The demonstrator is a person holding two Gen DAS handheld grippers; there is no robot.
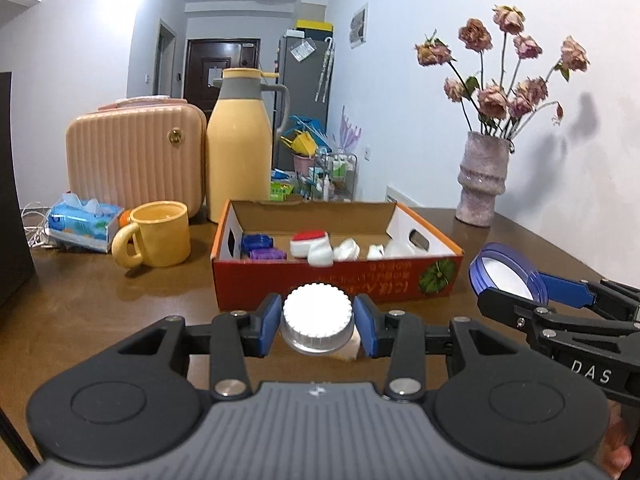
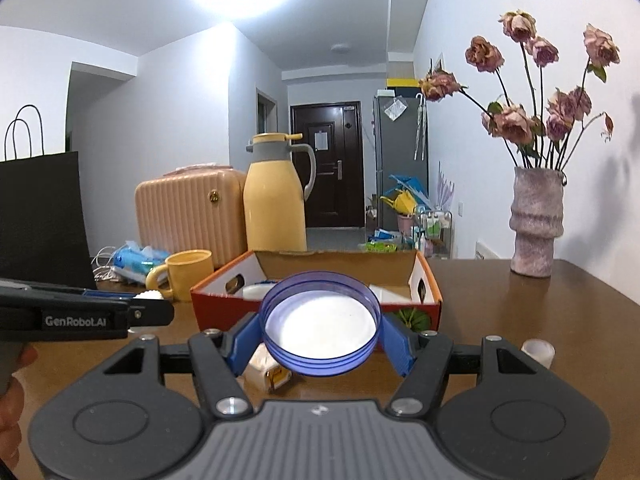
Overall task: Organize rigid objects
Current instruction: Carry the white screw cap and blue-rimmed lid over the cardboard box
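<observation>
My left gripper (image 1: 318,326) is shut on a white ribbed bottle cap (image 1: 318,316) and holds it above the table, in front of the red cardboard box (image 1: 336,280). My right gripper (image 2: 320,334) is shut on a wide blue lid with a white inside (image 2: 320,322); the lid also shows in the left wrist view (image 1: 506,274), right of the box. The box (image 2: 224,308) holds several caps: blue and purple ones (image 1: 258,246), a red-topped white one (image 1: 310,242) and other white ones (image 1: 346,249).
A yellow mug (image 1: 160,234), tissue pack (image 1: 84,222), pink case (image 1: 136,160) and yellow thermos (image 1: 240,140) stand left of and behind the box. A vase of dried roses (image 1: 482,178) stands back right. A small white carton (image 2: 268,372) and a clear cap (image 2: 538,352) lie on the table.
</observation>
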